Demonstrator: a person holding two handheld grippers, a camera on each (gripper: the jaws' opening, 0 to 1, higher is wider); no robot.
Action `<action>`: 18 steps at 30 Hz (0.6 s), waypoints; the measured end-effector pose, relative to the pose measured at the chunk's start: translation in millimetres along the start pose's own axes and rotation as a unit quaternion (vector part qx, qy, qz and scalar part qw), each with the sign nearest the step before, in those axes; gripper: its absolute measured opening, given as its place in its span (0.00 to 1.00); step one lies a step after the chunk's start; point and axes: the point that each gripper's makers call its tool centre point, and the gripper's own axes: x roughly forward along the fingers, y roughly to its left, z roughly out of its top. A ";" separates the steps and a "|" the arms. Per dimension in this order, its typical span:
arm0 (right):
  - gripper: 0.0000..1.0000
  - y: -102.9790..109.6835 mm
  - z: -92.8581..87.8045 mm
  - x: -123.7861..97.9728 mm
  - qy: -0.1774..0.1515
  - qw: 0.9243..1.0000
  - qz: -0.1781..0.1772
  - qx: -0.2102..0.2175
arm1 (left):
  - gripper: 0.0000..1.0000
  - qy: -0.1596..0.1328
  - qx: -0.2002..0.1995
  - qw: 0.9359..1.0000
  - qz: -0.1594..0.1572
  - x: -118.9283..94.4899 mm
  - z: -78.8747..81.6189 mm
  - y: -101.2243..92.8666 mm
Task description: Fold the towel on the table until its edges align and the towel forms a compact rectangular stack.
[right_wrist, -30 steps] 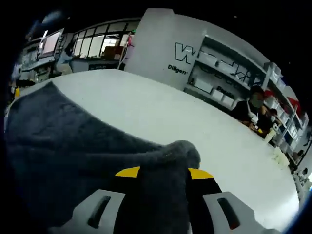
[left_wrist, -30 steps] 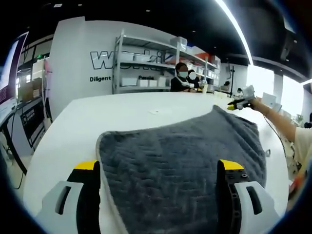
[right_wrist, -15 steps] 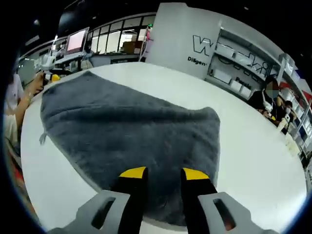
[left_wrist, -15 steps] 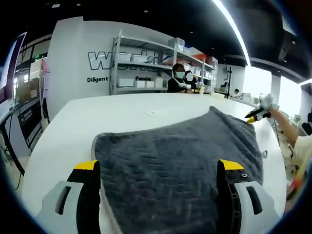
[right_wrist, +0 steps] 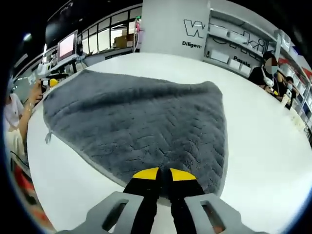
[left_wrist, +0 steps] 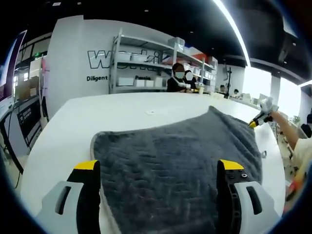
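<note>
A dark grey quilted towel (left_wrist: 180, 156) lies spread flat on the round white table (left_wrist: 97, 114). My left gripper (left_wrist: 158, 170) is open wide, its yellow-tipped jaws straddling the towel's near edge with nothing pinched. Across the towel, beyond its far corner, a hand holds my right gripper (left_wrist: 258, 119) above the table. In the right gripper view the towel (right_wrist: 136, 112) stretches away from my right gripper (right_wrist: 165, 174), whose jaws stand together over the near corner with no cloth visibly between them. The left gripper (right_wrist: 48, 82) shows at the towel's far left corner.
The table's rim (right_wrist: 273, 146) curves close on the right. A person's arm (left_wrist: 287, 131) reaches in from the right side. Shelves (left_wrist: 146, 63) and seated people (left_wrist: 180, 80) stand behind the table. A small tag (left_wrist: 155, 111) lies on the tabletop beyond the towel.
My right gripper let go of the raised towel corner, which dropped flat; its jaws then came together as it pulled back. The left gripper stayed open and still.
</note>
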 end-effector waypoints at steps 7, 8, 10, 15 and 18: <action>0.00 5.0 -5.0 -4.3 0.014 1.000 -0.003 0.013 | 0.98 0.001 0.000 1.000 0.000 -0.9 -1.6 -3.2; 0.00 5.5 -6.3 -5.6 0.016 1.000 -0.002 0.015 | 0.98 0.001 0.001 1.000 0.000 -1.0 -1.4 -3.0; 0.00 6.9 -9.2 -8.9 0.022 1.000 0.000 0.018 | 0.98 0.001 0.000 1.000 -0.001 -1.0 -1.5 -3.0; 0.00 13.5 -19.0 -18.5 0.040 0.999 -0.001 0.001 | 0.98 0.006 0.000 1.000 -0.003 -0.6 -3.2 -2.8; 0.00 15.1 -24.4 -24.6 0.050 0.999 -0.001 -0.008 | 0.98 0.009 0.001 1.000 -0.004 -0.6 -4.6 -3.9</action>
